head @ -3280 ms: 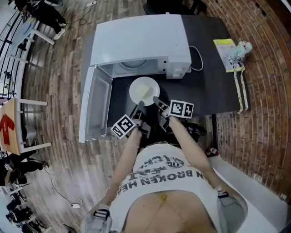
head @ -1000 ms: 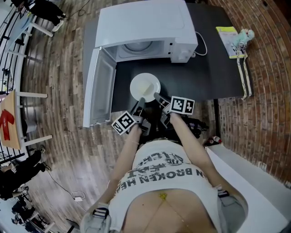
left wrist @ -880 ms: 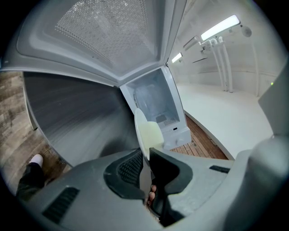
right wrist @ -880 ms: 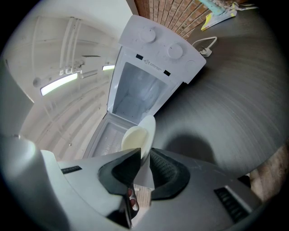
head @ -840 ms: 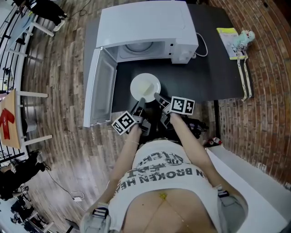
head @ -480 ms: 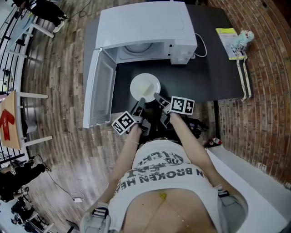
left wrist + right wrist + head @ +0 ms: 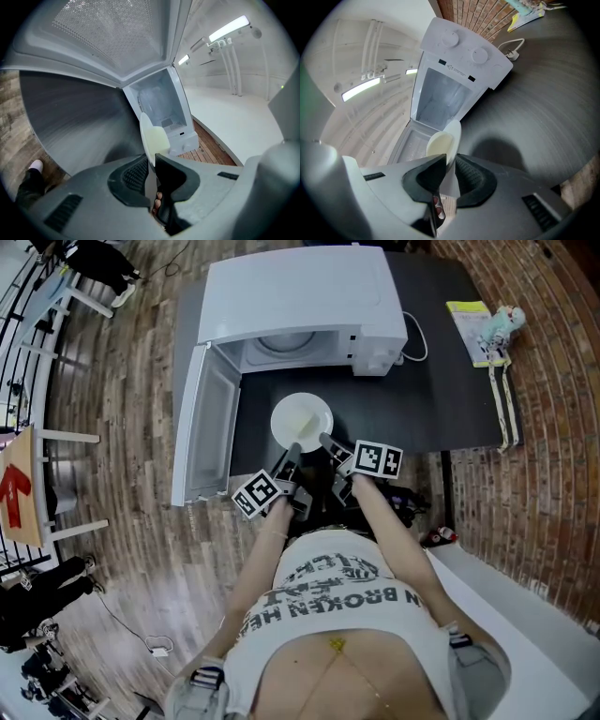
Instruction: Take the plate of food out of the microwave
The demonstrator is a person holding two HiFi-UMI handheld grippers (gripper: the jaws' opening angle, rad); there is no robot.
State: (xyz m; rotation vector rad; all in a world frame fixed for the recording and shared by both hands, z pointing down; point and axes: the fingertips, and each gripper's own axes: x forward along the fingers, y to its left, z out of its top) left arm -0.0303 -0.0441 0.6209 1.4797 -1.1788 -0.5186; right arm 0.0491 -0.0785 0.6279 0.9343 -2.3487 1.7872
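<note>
Presently in hand: plate (image 7: 301, 421), white, round, pale food at its middle, out of the microwave (image 7: 300, 306) and over the dark desk (image 7: 441, 399), just in front of the open cavity. Whether it rests on the desk or hangs just above it cannot be told. Grip one: left claw (image 7: 292, 450), narrow, its ribbed pads pinching the near rim left of middle. Grip two: right claw (image 7: 324, 440), narrow likewise, clamped on the near rim right of middle. Both claws sit close together on the person's side, so the far rim is unsupported. Fixture: door (image 7: 202, 432), swung wide to the left, clear of the plate. Sundries: booklet (image 7: 466, 334) and toy (image 7: 502, 334) at the desk's far right, well apart from the plate; cable (image 7: 412, 334) beside the microwave. Step in hand, as judged: removal all but complete, plate to be settled on bare desk. Handling notes: keep both grips firm and matched, since two pinches on one edge let the far side sag. Hold the plate level so the food does not slide. Lower both claws together. Let the base bear fully on the desk before either claw opens. Release both at once, then draw straight back off the rim without dragging the plate.
</note>
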